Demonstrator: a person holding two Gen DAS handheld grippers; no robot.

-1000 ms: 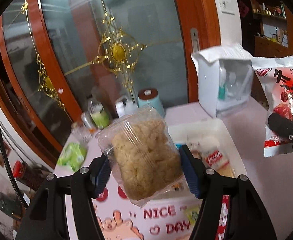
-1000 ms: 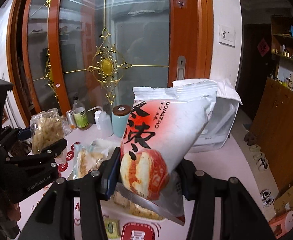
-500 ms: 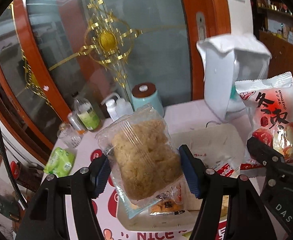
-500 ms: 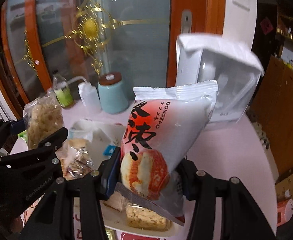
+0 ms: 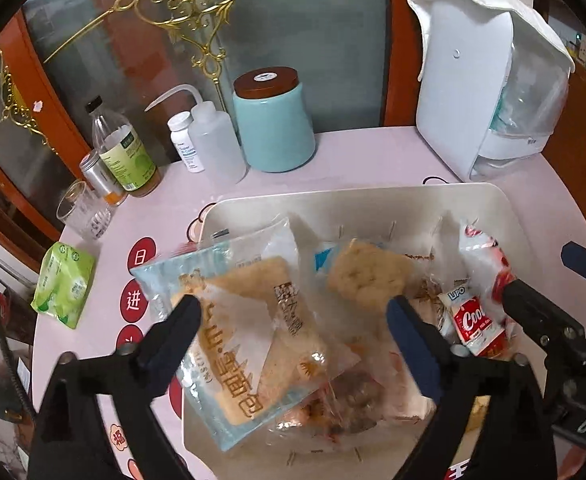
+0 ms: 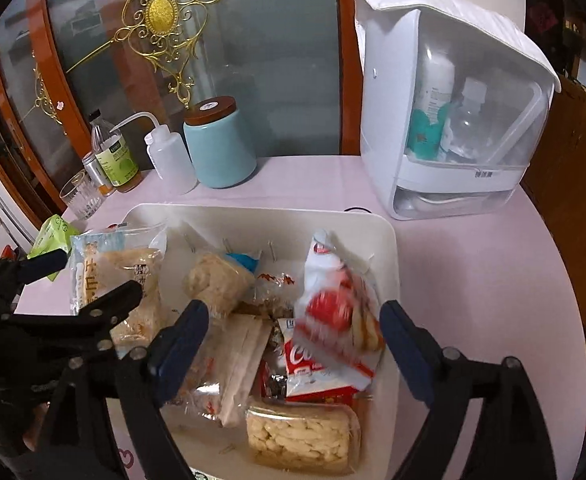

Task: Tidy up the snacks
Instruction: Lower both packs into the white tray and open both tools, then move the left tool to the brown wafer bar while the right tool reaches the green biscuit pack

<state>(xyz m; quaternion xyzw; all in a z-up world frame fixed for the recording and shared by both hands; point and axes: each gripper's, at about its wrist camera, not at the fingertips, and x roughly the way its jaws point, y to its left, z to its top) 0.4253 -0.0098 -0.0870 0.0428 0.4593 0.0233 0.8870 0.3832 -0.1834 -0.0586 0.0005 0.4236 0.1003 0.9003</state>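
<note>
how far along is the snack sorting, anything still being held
Mostly done, by the look of it: the white tray holds a pile of packets, including the red-and-white snack bag and the clear bag of puffed snack. Neither the left gripper nor the right gripper holds anything; both are open above the tray. Possibly left: the green packet on the table.

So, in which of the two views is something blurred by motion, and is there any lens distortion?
Right wrist view: the red-and-white snack bag between the open right gripper is smeared by motion, while the white tray stays sharp. Left wrist view: the same bag is slightly smeared; the clear packet of crumbly snack is soft. Both views: fisheye bending and dark corners.
</note>
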